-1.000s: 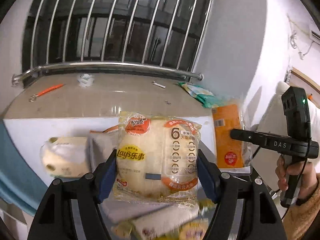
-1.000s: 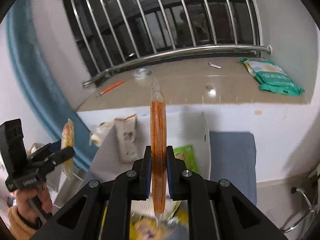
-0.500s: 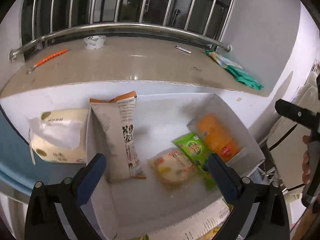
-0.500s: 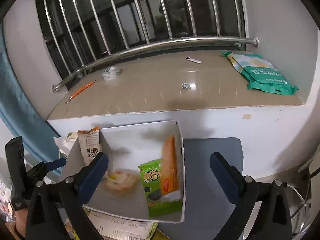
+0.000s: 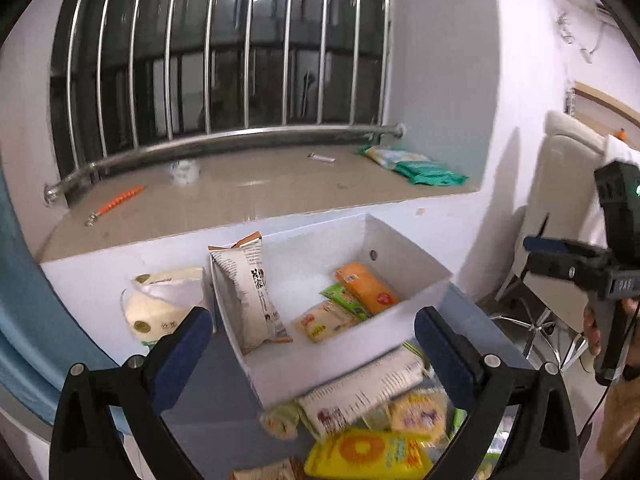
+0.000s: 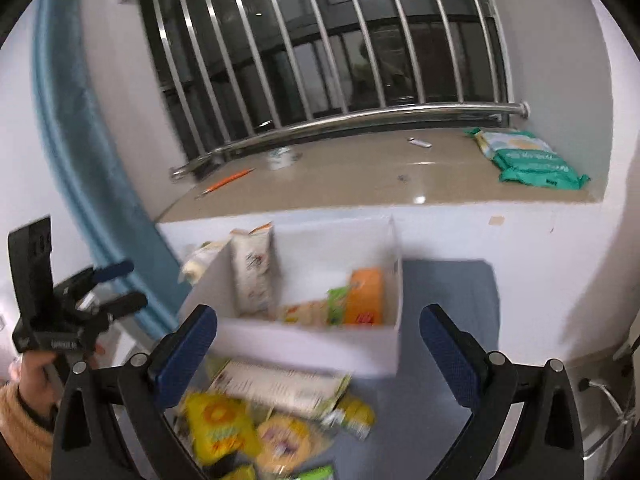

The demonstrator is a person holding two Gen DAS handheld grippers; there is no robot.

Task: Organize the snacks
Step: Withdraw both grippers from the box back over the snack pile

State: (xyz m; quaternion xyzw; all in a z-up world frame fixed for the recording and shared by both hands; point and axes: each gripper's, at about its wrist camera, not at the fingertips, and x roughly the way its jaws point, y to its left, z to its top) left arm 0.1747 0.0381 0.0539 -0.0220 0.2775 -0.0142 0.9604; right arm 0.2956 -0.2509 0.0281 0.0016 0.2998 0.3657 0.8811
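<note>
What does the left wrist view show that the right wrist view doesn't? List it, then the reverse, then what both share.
Only the left wrist view: the cream tissue pack in full beside the box, a pale chair at right, and the right gripper, open and empty.

Only the right wrist view: the left gripper, open and empty, and an orange sleeve.

Both: the white cardboard box holding an orange packet, and the green packet on the windowsill.

Your left gripper (image 5: 308, 338) has black angular arms, blue textured pads and silver screws; your right gripper (image 6: 318, 338) matches it; seen from the left wrist, its black handle carries white lettering, a green light and a thin cable; your sleeve (image 6: 22, 432) is mustard-coloured.
</note>
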